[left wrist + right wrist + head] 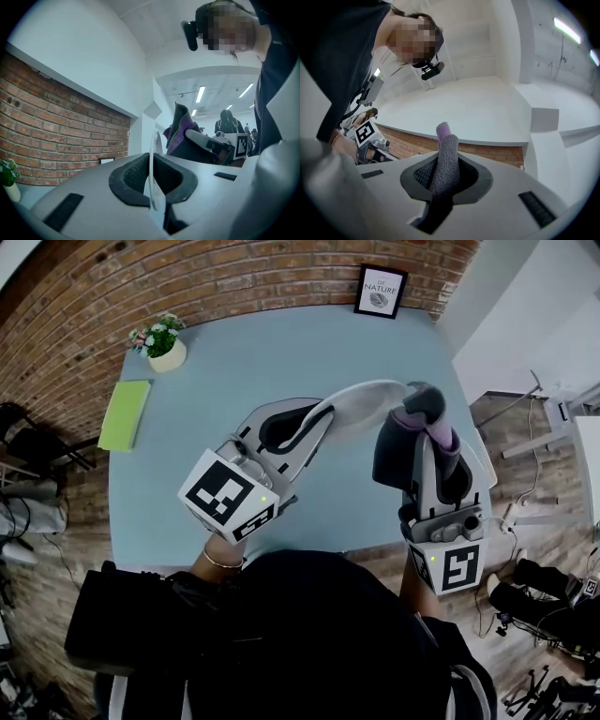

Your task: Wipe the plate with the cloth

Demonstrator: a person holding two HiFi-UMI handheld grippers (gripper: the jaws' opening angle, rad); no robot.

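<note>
The table (281, 352) is a pale blue-grey, set against a red-brown brick wall (141, 277). A lime-green folder (125, 414) lies on it, and a cream flower pot (169, 357) carries green leaves with pink and white blossoms. The framed picture (380, 291) is black-edged round a white sheet with dark lettering. The plate (370, 399) is glossy white. The cloth (398, 451) is charcoal grey with purple showing. The left gripper (305, 423) and right gripper (427, 418) are light grey with black ribbed pads (133, 176), each bearing a white cube (230, 495) patterned with black squares. The floor (525, 427) is brown wood plank.
</note>
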